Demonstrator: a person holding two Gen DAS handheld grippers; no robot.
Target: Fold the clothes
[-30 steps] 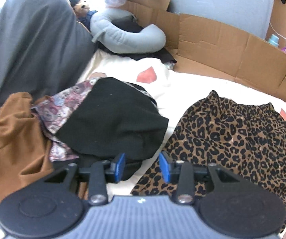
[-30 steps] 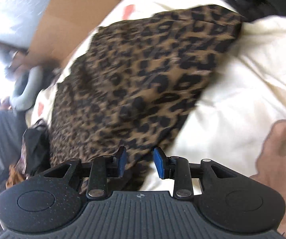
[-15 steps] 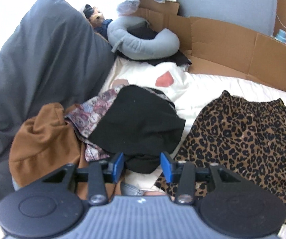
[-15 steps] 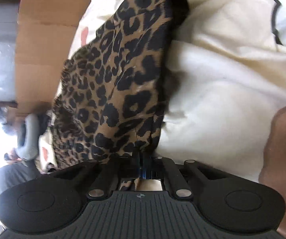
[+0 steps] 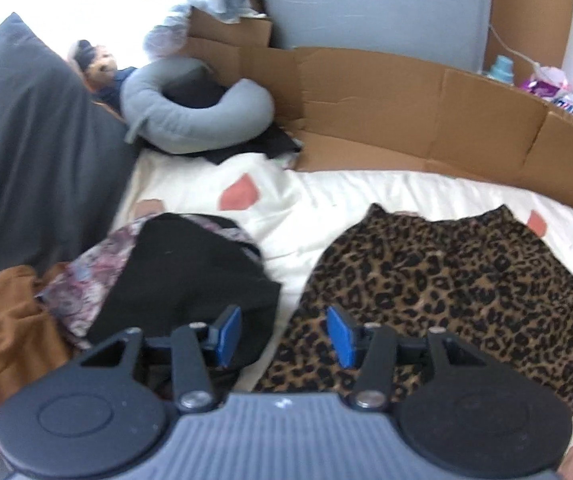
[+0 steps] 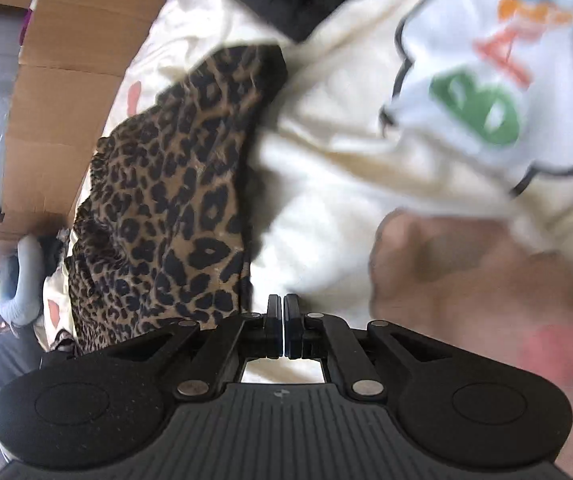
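My left gripper (image 5: pixel 284 335) has its blue pads spread, nothing between them, over the gap between the black garment (image 5: pixel 190 280) at center left and the leopard-print skirt (image 5: pixel 446 288) at lower right. My right gripper (image 6: pixel 284 330) is pressed closed; whether it pinches the skirt's edge (image 6: pixel 166 208) beside it I cannot tell. The cream bedsheet (image 6: pixel 326 184) lies beneath.

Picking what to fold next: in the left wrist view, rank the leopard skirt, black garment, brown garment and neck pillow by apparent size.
1. Leopard skirt
2. Black garment
3. Neck pillow and brown garment: look alike; the pillow lies farther away and the brown garment is partly cut off.
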